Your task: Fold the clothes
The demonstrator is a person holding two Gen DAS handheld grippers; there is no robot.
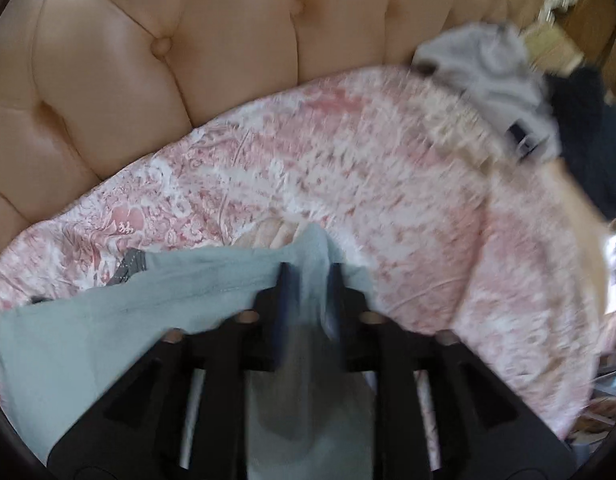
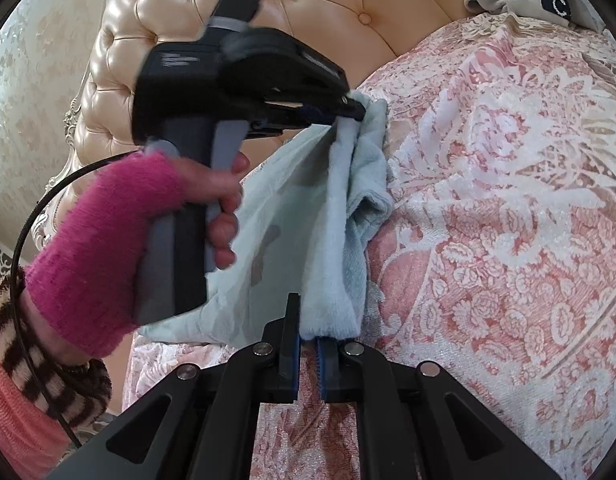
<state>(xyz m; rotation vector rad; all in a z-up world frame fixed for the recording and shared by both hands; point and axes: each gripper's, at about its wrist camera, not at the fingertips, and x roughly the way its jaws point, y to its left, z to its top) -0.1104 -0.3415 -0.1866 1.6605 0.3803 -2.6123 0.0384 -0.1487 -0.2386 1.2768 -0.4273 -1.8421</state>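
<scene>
1. While the pale blue garment (image 2: 308, 208) hangs over the pink bedspread (image 2: 507, 208), both tongs meet it.
2. Left tongs (image 1: 308, 280): jaws apart, cloth running loose between them; blur hides any pad contact.
3. Right tongs (image 2: 309, 344): jaws nearly together, clamped on the garment's lower edge.
4. Left hand (image 2: 224, 200), in a magenta sleeve, grips the left handle and blocks the right camera's view of the garment's left part.
5. Tufted headboard (image 1: 148, 60) stands behind the bed.
6. Grey garment (image 1: 487, 68) and dark cloth (image 1: 587, 128) lie well apart, at the bedspread's far corner.
</scene>
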